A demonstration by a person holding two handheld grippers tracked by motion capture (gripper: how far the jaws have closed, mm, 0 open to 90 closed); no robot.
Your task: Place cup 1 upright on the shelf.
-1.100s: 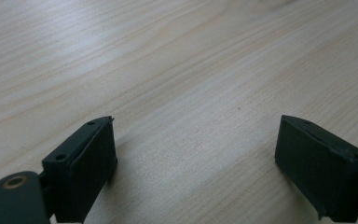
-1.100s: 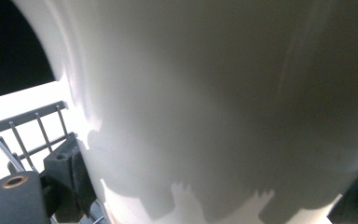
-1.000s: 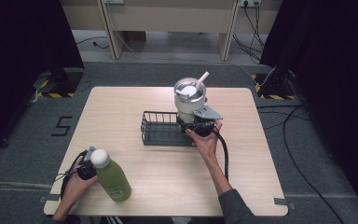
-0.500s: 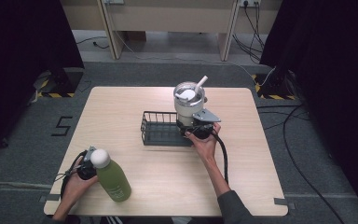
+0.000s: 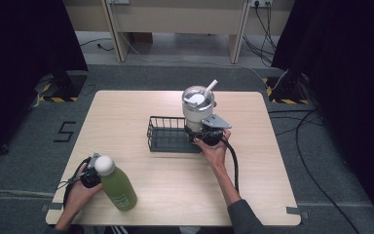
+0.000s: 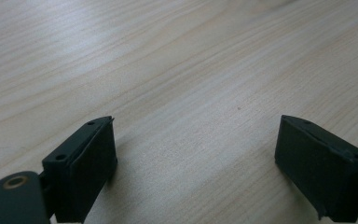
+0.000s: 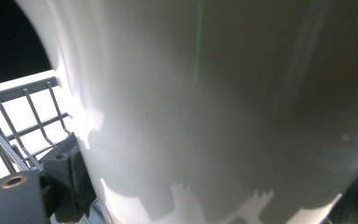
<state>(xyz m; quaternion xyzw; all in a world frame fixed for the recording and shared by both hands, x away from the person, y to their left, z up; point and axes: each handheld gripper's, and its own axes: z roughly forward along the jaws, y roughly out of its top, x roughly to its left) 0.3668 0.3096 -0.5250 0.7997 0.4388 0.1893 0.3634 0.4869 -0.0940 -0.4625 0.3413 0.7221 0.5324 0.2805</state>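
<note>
Right gripper [image 5: 200, 132] is clamped on the white tumbler [image 5: 197, 108], low on its body. In the right gripper view the tumbler's pale wall [image 7: 223, 107] sits between the two black jaws, which press it at either side.

Tumbler stands upright at the right end of the black wire basket [image 5: 167, 134]; from the high view I cannot tell whether its base rests inside the basket or hangs just above the floor of it. It carries a clear lid and a white straw [image 5: 210, 87] that tilts toward the far right corner of the counter [image 5: 272, 161]. Basket wires [image 7: 32, 119] show just left of the tumbler in the right gripper view.

Basket lies near the middle of the counter, slightly toward the far edge.

Left gripper [image 5: 90, 171] sits at the near left corner of the counter, held low in the person's left hand [image 5: 78, 192]. Its jaws stand wide apart with nothing between them; the left gripper view shows bare wood grain [image 6: 191, 93] in the gap.

Green bottle [image 5: 118, 187] with a white cap [image 5: 104, 165] stands just beside the left gripper, on its right, close to the near edge. Whether it touches the gripper I cannot tell.

Right hand [image 5: 213, 148] comes in from the near edge; black cable [image 5: 233, 163] loops back along the forearm.
</note>
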